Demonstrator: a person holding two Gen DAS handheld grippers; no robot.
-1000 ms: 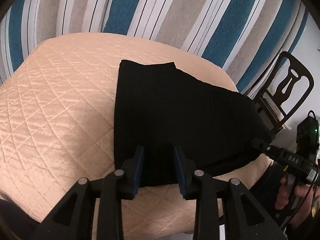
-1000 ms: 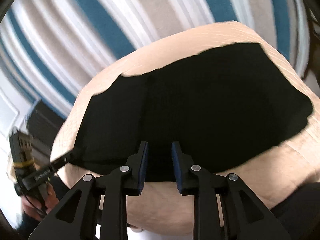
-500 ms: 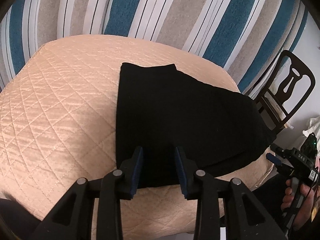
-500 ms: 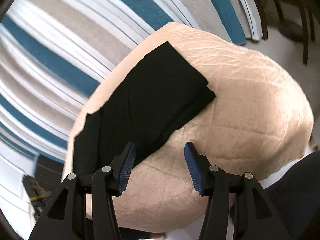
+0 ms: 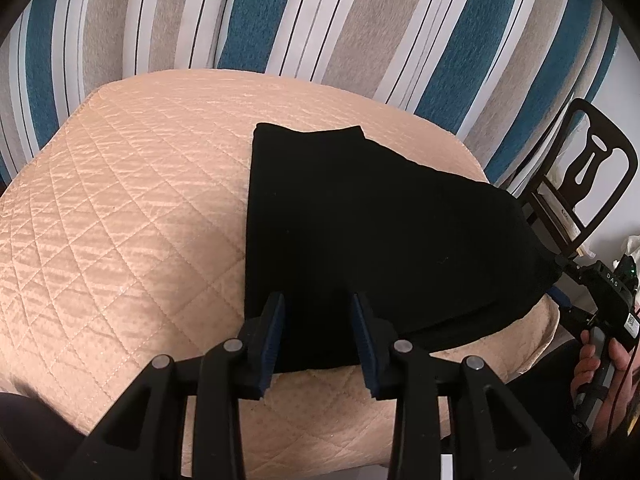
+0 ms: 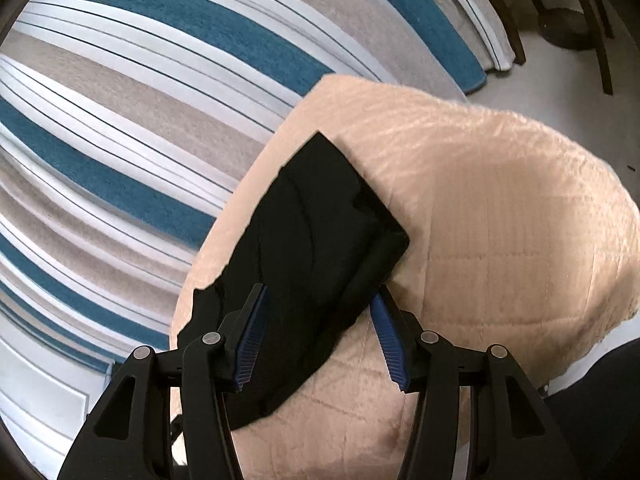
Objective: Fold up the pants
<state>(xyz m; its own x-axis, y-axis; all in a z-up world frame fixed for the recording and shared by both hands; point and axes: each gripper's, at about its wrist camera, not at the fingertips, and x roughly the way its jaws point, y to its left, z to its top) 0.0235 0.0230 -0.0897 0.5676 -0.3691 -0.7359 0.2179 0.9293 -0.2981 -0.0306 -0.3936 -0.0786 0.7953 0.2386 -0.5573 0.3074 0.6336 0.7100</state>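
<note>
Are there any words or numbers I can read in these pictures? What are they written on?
"DAS": pale letters on the black body of the right gripper, seen at the right edge of the left wrist view; small, so this reading is unsure.
White sticker on the same gripper: its print is too small to read.
Nothing is written on the black pants, the quilted cover or the striped rug.

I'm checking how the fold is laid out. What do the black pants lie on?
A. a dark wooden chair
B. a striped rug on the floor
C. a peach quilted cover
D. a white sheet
C: the black pants lie flat on the peach quilted cover; the striped rug is beyond it and the wooden chair stands off to the side.
</note>
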